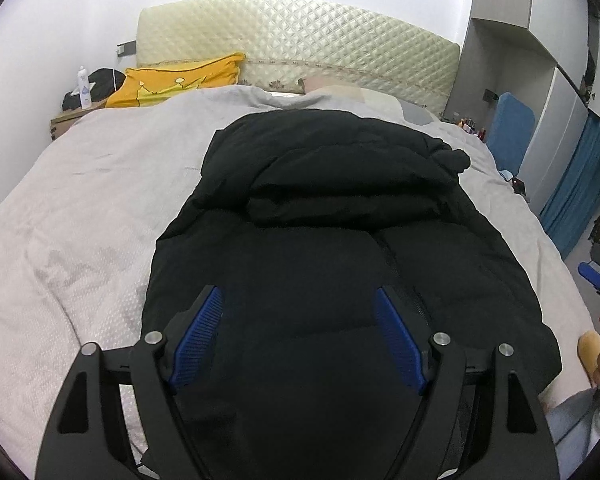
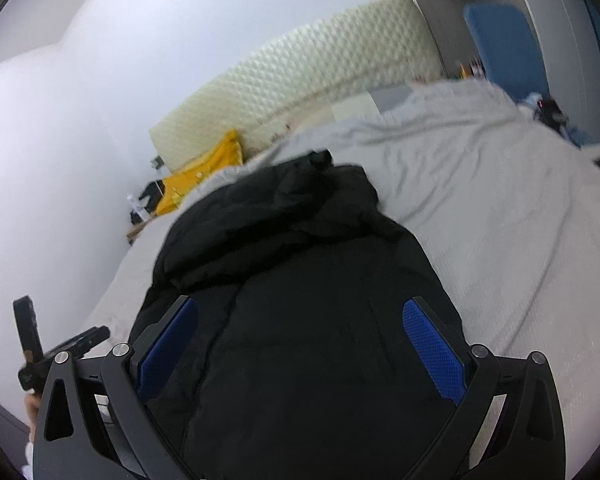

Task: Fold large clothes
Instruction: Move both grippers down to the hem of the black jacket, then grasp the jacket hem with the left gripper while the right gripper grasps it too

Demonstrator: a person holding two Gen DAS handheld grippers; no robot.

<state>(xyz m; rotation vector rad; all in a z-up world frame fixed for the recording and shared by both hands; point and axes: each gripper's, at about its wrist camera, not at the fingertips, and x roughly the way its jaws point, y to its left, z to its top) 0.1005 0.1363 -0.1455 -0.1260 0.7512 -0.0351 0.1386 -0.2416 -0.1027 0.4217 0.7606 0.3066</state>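
Note:
A large black puffer jacket (image 1: 332, 216) lies on the bed, its sleeves folded over the body, hood end toward the headboard. It also shows in the right wrist view (image 2: 300, 264). My left gripper (image 1: 298, 300) is open, its blue pads (image 1: 204, 328) spread above the jacket's near hem. My right gripper (image 2: 300, 316) is open above the jacket's lower part, blue pads (image 2: 432, 344) wide apart. Neither holds cloth. The right wrist view is blurred.
A light grey bedspread (image 1: 80, 208) covers the bed. A yellow pillow (image 1: 172, 80) and a cream quilted headboard (image 1: 300, 40) are at the far end. A nightstand with a bottle (image 1: 85, 88) stands far left. Blue cloth (image 1: 572, 192) hangs on the right by the wardrobe.

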